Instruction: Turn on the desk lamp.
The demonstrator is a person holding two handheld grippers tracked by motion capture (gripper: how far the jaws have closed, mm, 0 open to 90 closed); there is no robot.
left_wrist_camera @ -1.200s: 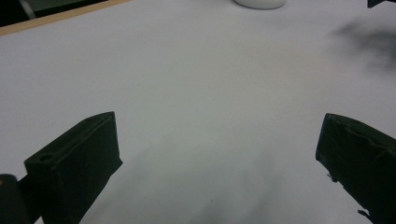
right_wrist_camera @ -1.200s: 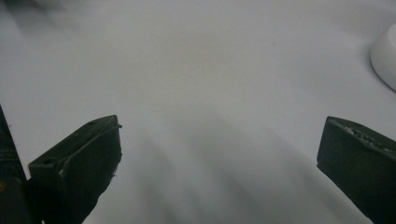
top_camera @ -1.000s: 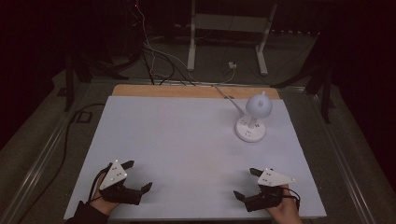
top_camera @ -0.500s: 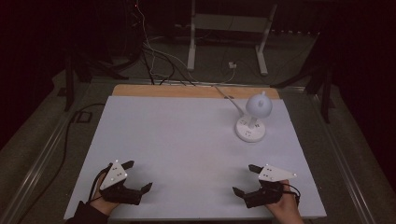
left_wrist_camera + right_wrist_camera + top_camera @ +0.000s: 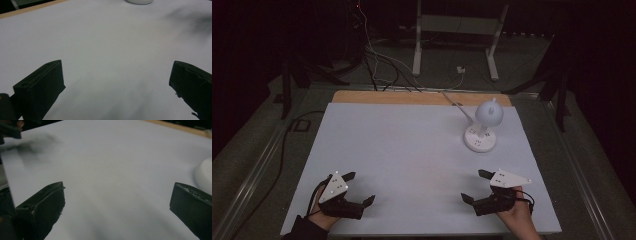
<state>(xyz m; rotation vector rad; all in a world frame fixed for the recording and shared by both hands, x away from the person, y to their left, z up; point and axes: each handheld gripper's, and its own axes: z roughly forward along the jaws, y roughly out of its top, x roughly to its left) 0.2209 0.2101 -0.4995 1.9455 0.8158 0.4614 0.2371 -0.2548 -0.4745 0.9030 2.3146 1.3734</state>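
Lamp (image 5: 482,126) upright at far right, untouched. Left gripper (image 5: 356,189) & right gripper (image 5: 476,185) rest near edge, jaws wide apart, empty. Start step; next needs right reach fwd.

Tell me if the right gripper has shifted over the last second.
No. The right gripper sits at the same spot near the table's front edge, same gap below the white lamp; jaws open.

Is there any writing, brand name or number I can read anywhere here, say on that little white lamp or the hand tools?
None can be read.
White lamp: small dark marks on its round base, too small to read.
Left gripper and right gripper: tiny dots on their grey plates, no lettering.
Table: plain white.
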